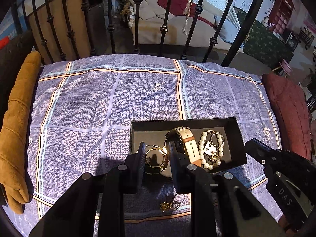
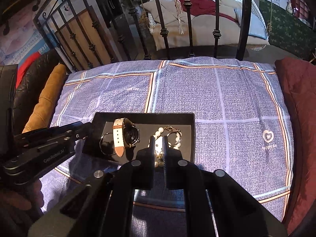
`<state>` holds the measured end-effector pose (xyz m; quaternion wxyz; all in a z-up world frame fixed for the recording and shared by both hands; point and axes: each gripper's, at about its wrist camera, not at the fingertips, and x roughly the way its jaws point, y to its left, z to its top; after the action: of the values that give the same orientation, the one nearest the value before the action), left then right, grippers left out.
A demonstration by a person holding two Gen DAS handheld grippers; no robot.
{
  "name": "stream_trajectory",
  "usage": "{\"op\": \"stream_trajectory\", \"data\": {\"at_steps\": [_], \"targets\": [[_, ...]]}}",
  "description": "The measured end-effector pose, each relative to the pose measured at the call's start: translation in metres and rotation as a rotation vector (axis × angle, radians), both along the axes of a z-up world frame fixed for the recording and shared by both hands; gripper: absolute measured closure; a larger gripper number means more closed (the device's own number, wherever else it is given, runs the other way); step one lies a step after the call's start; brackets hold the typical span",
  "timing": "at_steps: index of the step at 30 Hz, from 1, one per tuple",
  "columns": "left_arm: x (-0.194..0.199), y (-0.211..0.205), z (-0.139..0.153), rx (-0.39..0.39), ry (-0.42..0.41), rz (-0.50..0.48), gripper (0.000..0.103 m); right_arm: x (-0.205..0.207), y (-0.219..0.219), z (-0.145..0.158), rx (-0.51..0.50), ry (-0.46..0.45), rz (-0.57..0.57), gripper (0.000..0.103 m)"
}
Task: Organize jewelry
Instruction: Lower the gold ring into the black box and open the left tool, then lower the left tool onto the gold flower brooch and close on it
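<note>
A black jewelry box lies on the blue checked bedspread. It holds a watch with a white-and-tan strap, a gold bangle and a pearl bracelet. My left gripper is open, its fingers on either side of the bangle over the box's near left corner. My right gripper has a narrow gap between its fingers, over the pearl bracelet and a white tag; whether it grips is unclear. A small gold piece lies on the bedspread in front of the box.
The bedspread spreads wide around the box. A mustard cushion lies on the left and a dark red cushion on the right. A black iron bed rail stands behind.
</note>
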<state>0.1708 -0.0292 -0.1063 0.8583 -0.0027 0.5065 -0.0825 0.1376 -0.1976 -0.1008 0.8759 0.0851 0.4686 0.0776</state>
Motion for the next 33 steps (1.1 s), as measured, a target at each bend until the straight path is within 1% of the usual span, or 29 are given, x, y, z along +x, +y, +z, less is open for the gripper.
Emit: {"op": "stream_trajectory", "data": {"at_steps": [7, 16, 18, 19, 20, 21, 22, 24, 26, 28, 30, 31, 33], "targets": [[0.010, -0.006, -0.012, 0.010, 0.030, -0.007, 0.080, 0.007, 0.001, -0.005, -0.003, 0.007, 0.004, 0.095], [0.011, -0.011, -0.020, 0.026, 0.054, -0.014, 0.080, 0.011, 0.003, -0.009, -0.012, 0.027, 0.008, 0.095], [0.012, -0.012, -0.022, 0.030, 0.070, -0.016, 0.079, 0.012, 0.003, -0.009, -0.013, 0.034, 0.009, 0.095], [0.012, -0.012, -0.023, 0.037, 0.073, -0.010, 0.062, 0.012, 0.003, -0.009, -0.015, 0.035, 0.005, 0.095], [0.013, -0.012, -0.023, 0.044, 0.074, -0.001, 0.048, 0.013, 0.003, -0.010, -0.009, 0.041, 0.010, 0.095], [0.012, -0.011, -0.022, 0.047, 0.067, 0.005, 0.029, 0.013, 0.003, -0.010, -0.009, 0.043, 0.010, 0.095], [0.011, -0.010, -0.021, 0.049, 0.062, 0.010, 0.024, 0.013, 0.003, -0.010, -0.015, 0.045, 0.006, 0.094], [0.011, -0.009, -0.021, 0.050, 0.072, 0.007, 0.023, 0.014, 0.003, -0.013, -0.016, 0.058, 0.006, 0.088], [0.010, -0.004, -0.020, 0.084, 0.078, 0.026, 0.023, 0.013, 0.003, -0.013, -0.019, 0.059, 0.004, 0.065], [0.003, 0.010, -0.018, 0.090, 0.075, 0.068, 0.023, 0.007, 0.003, -0.011, -0.020, 0.044, 0.009, 0.052], [-0.009, 0.030, -0.019, 0.065, 0.102, 0.100, 0.023, -0.002, 0.007, -0.012, 0.004, 0.036, 0.045, 0.051], [-0.015, 0.037, -0.022, 0.047, 0.135, 0.098, 0.023, -0.006, 0.010, -0.014, 0.007, 0.035, 0.066, 0.052], [-0.027, 0.037, -0.030, -0.013, 0.188, 0.028, 0.024, -0.015, 0.019, -0.021, 0.008, 0.042, 0.117, 0.052]]}}
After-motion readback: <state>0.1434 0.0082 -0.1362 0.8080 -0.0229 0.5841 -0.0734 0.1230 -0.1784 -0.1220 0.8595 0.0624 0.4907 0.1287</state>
